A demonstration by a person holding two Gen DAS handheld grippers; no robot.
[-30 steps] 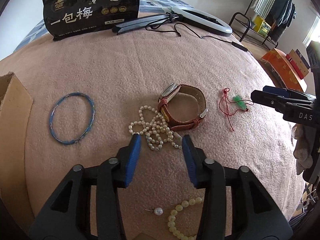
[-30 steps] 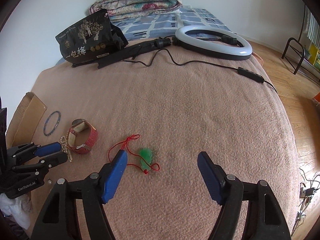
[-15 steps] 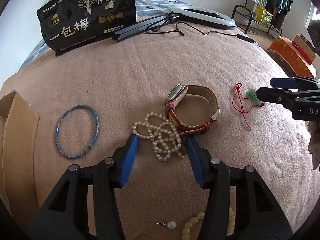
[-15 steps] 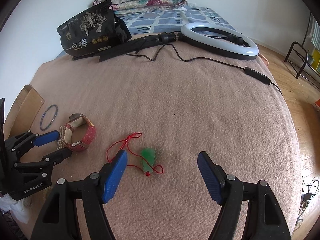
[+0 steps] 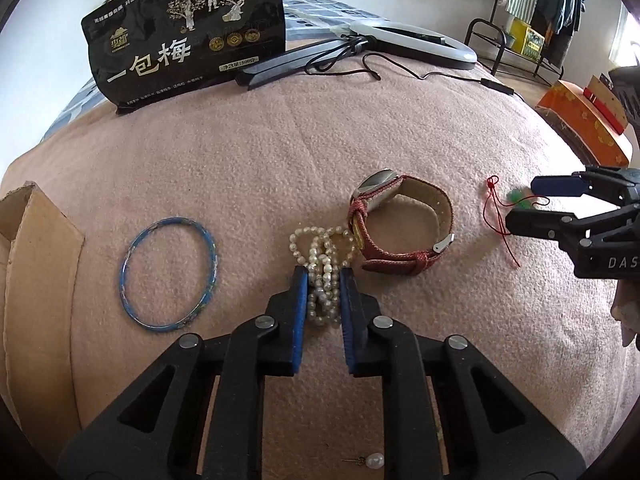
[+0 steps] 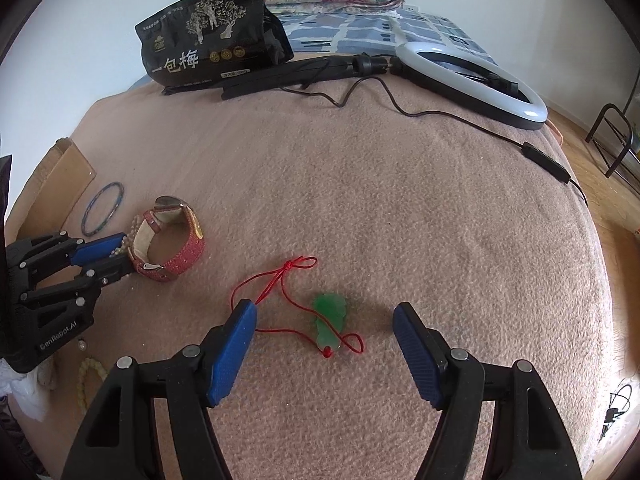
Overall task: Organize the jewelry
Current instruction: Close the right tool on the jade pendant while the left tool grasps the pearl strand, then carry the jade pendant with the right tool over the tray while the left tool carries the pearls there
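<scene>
On the pink blanket, my left gripper (image 5: 323, 280) is closing, and its blue pads press on a bunched white pearl necklace (image 5: 322, 252). A red-strapped watch (image 5: 400, 232) lies just right of the pearls, and a blue bangle (image 5: 168, 274) lies to the left. My right gripper (image 6: 325, 310) stands open with its jaws closing slightly. A green pendant (image 6: 330, 320) on a red cord (image 6: 280, 280) lies between its fingers, untouched. In the right wrist view the left gripper (image 6: 124, 253) shows beside the watch (image 6: 176, 240).
A cardboard box (image 5: 36, 264) sits at the left edge. A black snack bag (image 5: 188, 36) and a ring light (image 6: 476, 80) with its cable lie at the far side. A pearl earring (image 5: 374, 460) and a pale bead bracelet (image 6: 86, 376) lie near me.
My left gripper moved forward over the pearls and its jaws came together on them. My right gripper came slightly closer to the green pendant.
</scene>
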